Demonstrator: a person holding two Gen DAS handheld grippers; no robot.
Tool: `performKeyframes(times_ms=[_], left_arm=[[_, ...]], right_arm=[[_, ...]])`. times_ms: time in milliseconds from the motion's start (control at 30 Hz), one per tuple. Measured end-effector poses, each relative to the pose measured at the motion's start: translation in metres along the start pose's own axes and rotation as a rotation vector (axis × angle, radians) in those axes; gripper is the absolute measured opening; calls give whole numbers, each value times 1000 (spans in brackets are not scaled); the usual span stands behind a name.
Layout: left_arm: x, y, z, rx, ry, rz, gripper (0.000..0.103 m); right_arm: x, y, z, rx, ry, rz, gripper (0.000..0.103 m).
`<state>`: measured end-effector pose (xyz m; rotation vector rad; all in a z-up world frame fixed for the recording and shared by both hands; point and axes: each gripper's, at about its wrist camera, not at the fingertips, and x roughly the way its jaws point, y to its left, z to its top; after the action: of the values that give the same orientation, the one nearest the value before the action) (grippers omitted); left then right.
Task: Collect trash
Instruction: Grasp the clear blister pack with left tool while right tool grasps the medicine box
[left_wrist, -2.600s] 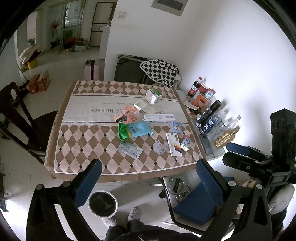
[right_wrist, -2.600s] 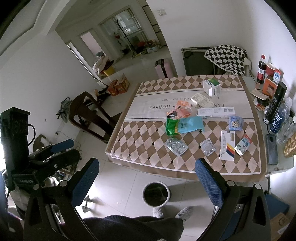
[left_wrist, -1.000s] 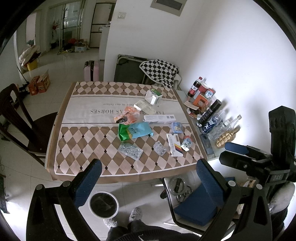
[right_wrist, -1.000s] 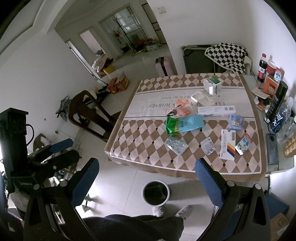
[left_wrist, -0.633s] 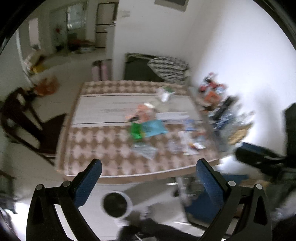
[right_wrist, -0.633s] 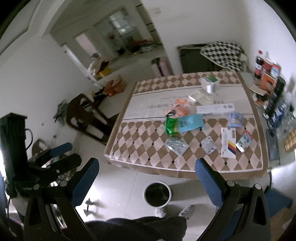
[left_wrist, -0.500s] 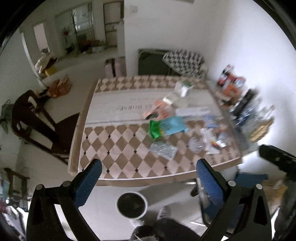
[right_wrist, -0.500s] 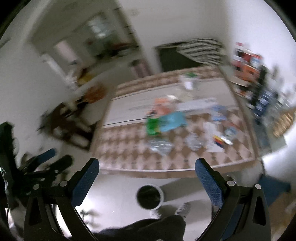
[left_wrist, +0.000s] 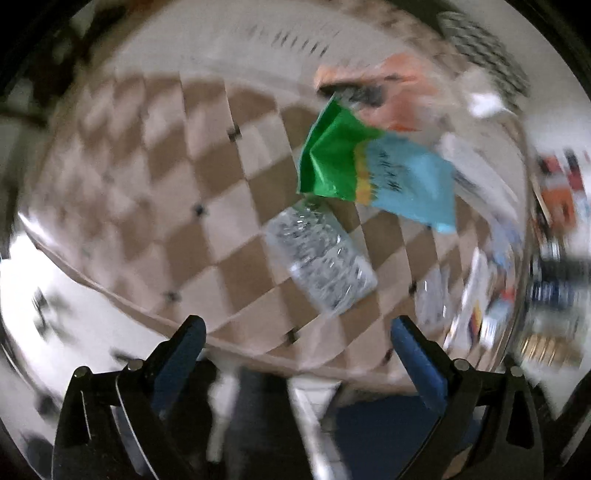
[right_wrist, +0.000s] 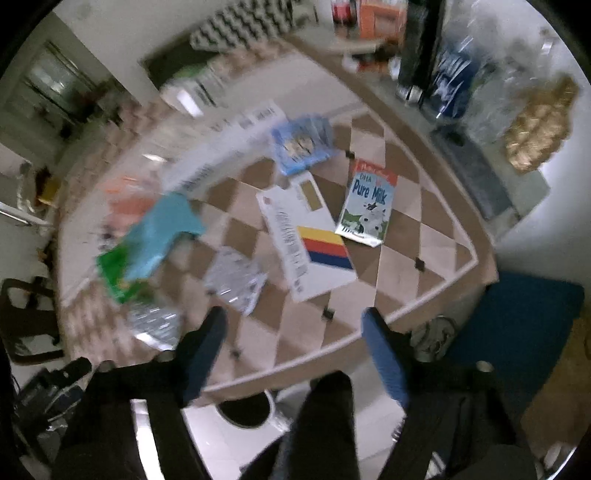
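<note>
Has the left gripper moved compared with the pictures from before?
Yes. The left gripper has gone forward and down toward the table: the table edge now lies just beyond its fingertips, and the green and blue bag looks much larger.

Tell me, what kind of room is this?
Probably a dining room at home. There is a table with a checkered cloth, a Pure Milk carton among the wrappers, and a dark wooden chair beside it.

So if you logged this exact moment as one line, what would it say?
phase: reaching in | left gripper: open, empty, above clear blister pack | right gripper: open, empty, near striped box | bin: on floor
</note>
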<state>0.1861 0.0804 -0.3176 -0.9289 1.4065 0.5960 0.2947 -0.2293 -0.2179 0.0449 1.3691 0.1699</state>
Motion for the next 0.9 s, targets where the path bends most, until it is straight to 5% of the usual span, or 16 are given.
performKeyframes(times_ms=[200,233,267,467,533,633,733,800,867,900], left_arm=[[64,-3,32,-235,70,26,97],[68,-4,33,-248,72,51,85],[69,-5,32,-254,67,81,85],[55,-18,16,-143,39,175,71],[50,-20,12,-52,29,197,68],[43,-27,-3,166,22,285,68],[40,-22,-15,243,25,293,70],[36,-12,-16,196,29,275,74],[35,-1,-16,124,47,254,76],[34,5,-15,89,56,240,76]], right_arm=[[80,-2,53,-29,127,-28,75],[87,-1,58,-34,139,-31,75],[98,1,65,-47,158,-33,75],[132,23,74,-169,181,-100,83],[137,26,74,-184,184,-125,79],[142,30,72,-202,202,-129,54],[142,33,60,-223,291,-71,54],[138,33,51,-210,336,3,60],[131,33,49,-202,315,18,81],[128,31,48,-198,300,17,84]])
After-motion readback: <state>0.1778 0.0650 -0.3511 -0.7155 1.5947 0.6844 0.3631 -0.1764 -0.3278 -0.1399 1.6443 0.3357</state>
